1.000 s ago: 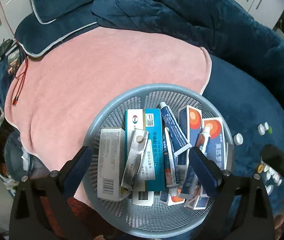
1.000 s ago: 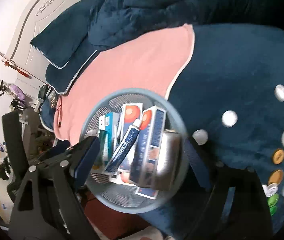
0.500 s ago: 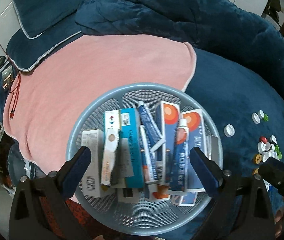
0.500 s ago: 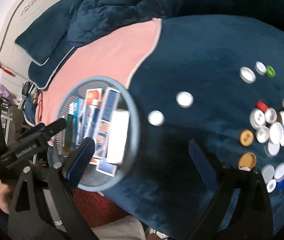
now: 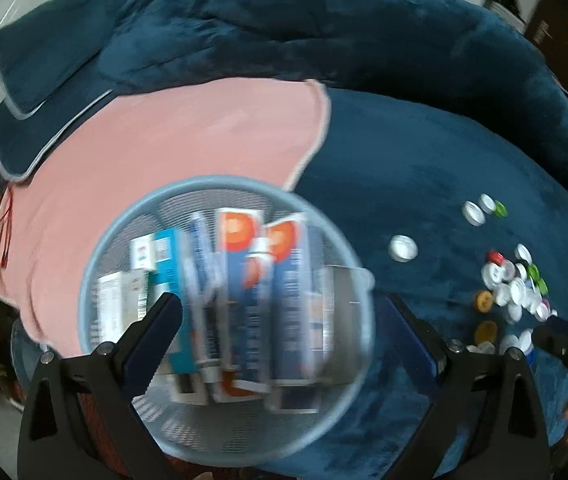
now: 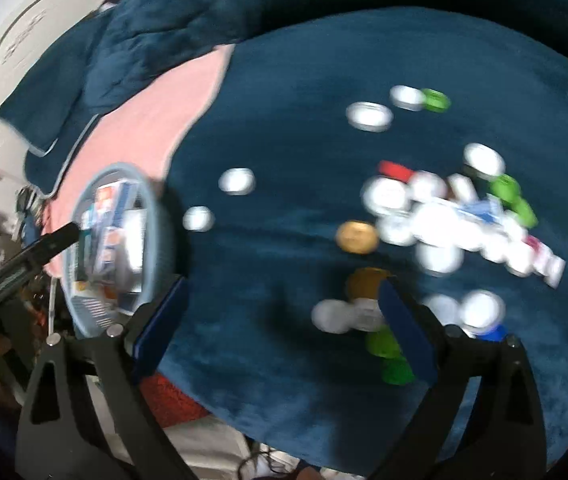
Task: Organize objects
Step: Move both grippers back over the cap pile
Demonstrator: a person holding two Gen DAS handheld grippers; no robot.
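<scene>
Left gripper (image 5: 279, 320): jaws spread wide, nothing between them. It hangs above the blue mesh basket (image 5: 123, 224), fingers pointing down and forward; the left finger overlaps the basket's near-left interior, the right finger sits just outside its right rim. Likely reason for the pose: keeping watch over the container, not gripping it.

Basket contents: medicine boxes (image 5: 284, 276) and ointment tubes (image 5: 199, 264) lying side by side, long axes running near to far. Packed flat, presumably so more will fit. The basket rests where the pink towel (image 5: 171, 136) meets the navy blanket (image 5: 424, 168).

Right gripper (image 6: 281, 304): jaws also wide apart and empty. Tilted down over the blanket, facing the scatter of bottle caps (image 6: 436, 216) at right. White, green, gold and one red cap are clustered together; two white strays lie between cluster and basket. A gold cap (image 6: 358, 236) sits just beyond the fingertips. View is motion-blurred, so fine contact cannot be judged.

Judgement: boxes and tubes look sorted; caps remain loose. The right gripper's open stance over them suggests a cap pick is next.
</scene>
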